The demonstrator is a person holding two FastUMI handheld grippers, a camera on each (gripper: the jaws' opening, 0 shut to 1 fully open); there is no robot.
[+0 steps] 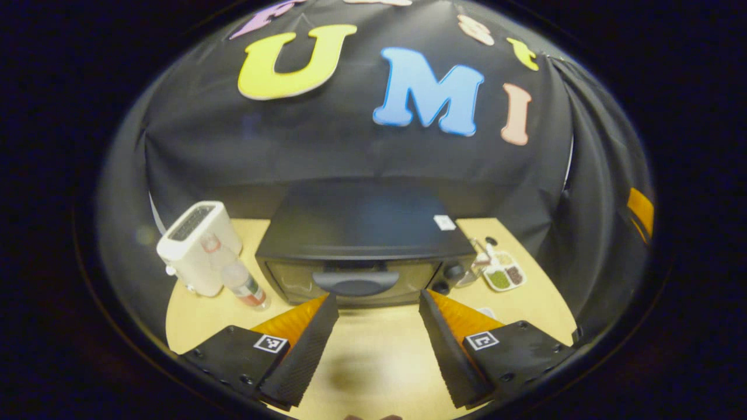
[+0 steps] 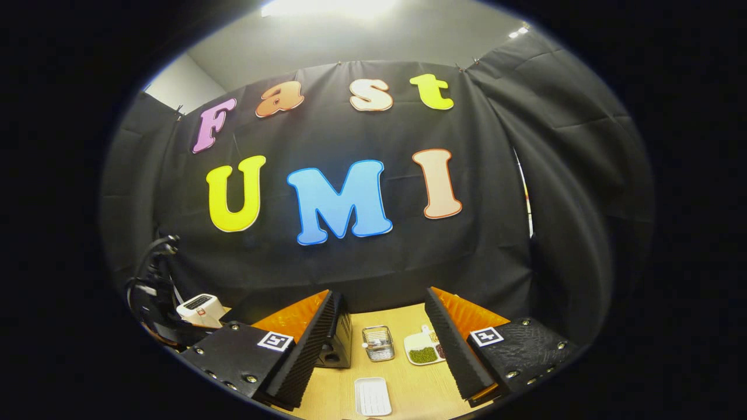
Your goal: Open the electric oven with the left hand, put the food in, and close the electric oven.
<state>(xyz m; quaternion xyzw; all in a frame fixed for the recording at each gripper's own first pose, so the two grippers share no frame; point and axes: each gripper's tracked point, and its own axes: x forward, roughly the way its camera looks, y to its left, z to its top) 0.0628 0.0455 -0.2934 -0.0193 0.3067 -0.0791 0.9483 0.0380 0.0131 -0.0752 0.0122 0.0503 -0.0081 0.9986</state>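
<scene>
Pale wood makes up the table, and on its far left stands a white toaster with a slotted top. Just beside it, to the right and a little nearer, a clear bottle with a reddish band stands upright. The electric oven, a black box with its door shut and a curved handle across the front, sits in the middle of the table against the cloth wall; two knobs show at the right end of its face. The left gripper hovers just in front of that door with its fingers spread wide apart, nothing between them, the handle showing in the gap beyond the tips. Right of the oven lies a white divided plate holding green and dark food.

From the right gripper view the toaster appears at far left, beside a dark rig with cables (too dim to make out further). The right gripper hangs open and empty above the table. Between its fingers show the oven's side, a small metal basket, the divided plate and, nearer, a white ridged tray.
</scene>
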